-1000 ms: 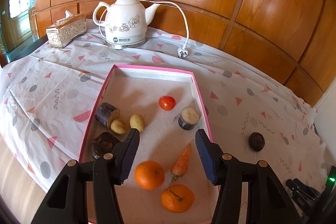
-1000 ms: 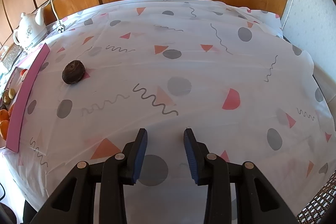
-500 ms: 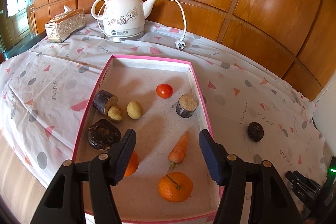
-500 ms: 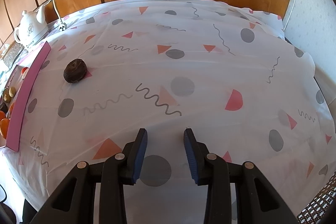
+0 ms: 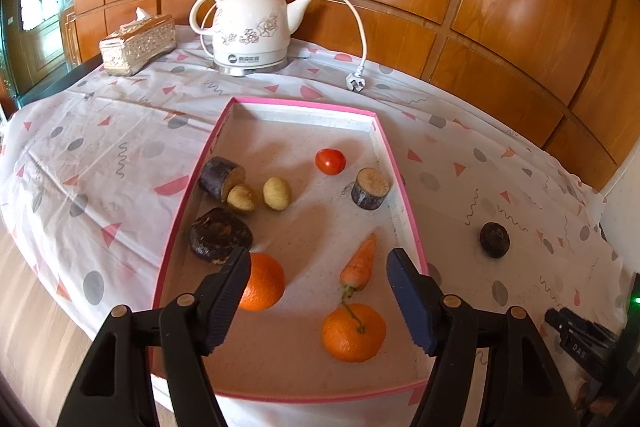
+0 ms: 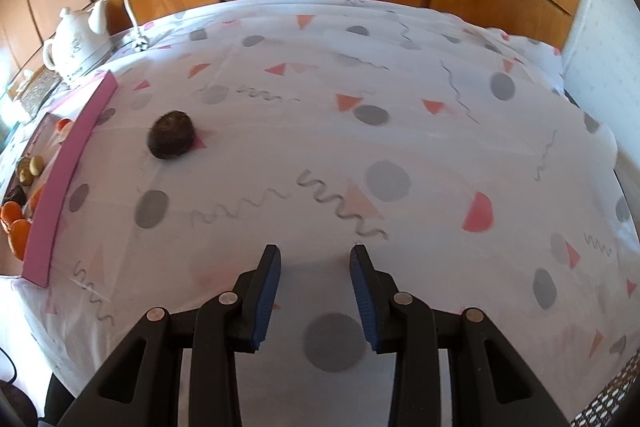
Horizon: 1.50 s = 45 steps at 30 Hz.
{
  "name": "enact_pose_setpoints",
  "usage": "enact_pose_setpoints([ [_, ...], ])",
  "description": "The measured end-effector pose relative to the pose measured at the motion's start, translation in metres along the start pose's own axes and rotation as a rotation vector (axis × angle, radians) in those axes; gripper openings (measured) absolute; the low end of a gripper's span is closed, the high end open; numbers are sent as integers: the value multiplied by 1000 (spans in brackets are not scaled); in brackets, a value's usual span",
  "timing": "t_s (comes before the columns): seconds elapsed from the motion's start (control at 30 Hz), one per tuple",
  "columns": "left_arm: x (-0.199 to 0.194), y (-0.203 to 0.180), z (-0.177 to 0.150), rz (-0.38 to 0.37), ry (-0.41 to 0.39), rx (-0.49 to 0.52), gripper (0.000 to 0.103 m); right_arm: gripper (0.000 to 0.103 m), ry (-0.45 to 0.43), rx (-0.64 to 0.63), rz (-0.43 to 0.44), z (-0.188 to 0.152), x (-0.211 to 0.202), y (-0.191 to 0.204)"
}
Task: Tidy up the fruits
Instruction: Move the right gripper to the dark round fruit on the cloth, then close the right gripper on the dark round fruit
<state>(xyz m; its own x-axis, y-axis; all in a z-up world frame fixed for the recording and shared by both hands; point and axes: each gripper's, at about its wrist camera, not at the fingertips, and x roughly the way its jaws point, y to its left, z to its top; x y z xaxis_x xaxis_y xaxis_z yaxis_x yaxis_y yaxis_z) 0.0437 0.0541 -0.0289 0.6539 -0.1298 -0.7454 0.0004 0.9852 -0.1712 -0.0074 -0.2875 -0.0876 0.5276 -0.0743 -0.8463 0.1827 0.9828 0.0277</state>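
Observation:
A pink-rimmed tray [image 5: 404, 183] holds two oranges [image 5: 262, 281] [image 5: 354, 332], a carrot [image 5: 360, 263], a tomato [image 5: 330, 161], two small yellow fruits [image 5: 277, 193], two cut dark stubs [image 5: 371, 188] and a dark lump [image 5: 220, 235]. A dark round fruit [image 5: 495, 239] lies on the cloth right of the tray; it also shows in the right wrist view [image 6: 171, 140]. My left gripper [image 5: 318, 287] is open and empty above the tray's near end. My right gripper [image 6: 315, 291] is open and empty over the cloth, well right of the dark fruit.
A white kettle [image 5: 253, 27] with cord and plug [image 5: 355, 83] and a tissue box [image 5: 138, 45] stand at the back by the wooden wall. The tray's pink side [image 6: 68, 179] shows at the left of the right wrist view. The table edge is close in front.
My left gripper has pulled back and up from the tray, so more of the tray shows. My right gripper has shifted slightly; the dark fruit looks a little nearer.

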Motion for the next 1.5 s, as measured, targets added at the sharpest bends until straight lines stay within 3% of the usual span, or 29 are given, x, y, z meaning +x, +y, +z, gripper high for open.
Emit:
enact_pose_setpoints([
  [0.2,-3,5,-6,14,3,-8,71,38,-31,-92,117,26,1,33],
  [0.4,-8,9,-7,41,-13,-16,79,54,-56,-172,179,52,10,72],
  [0.53,-8,11,-7,49,-9,-14,79,56,-50,-196,196,71,22,91],
  [0.7,-8,13,-8,65,-10,-19,79,56,-12,-230,158,81,39,107],
  [0.9,-5,13,-10,48,0,-30,79,55,48,-202,138,85,58,105],
  [0.93,-5,13,-11,48,1,-29,79,43,52,-195,140,85,59,103],
  [1.27,-7,4,-13,48,-2,1,81,44,30,-187,113,60,37,83],
  [1.5,-10,3,-15,45,-7,3,82,44,17,-112,62,34,22,46],
])
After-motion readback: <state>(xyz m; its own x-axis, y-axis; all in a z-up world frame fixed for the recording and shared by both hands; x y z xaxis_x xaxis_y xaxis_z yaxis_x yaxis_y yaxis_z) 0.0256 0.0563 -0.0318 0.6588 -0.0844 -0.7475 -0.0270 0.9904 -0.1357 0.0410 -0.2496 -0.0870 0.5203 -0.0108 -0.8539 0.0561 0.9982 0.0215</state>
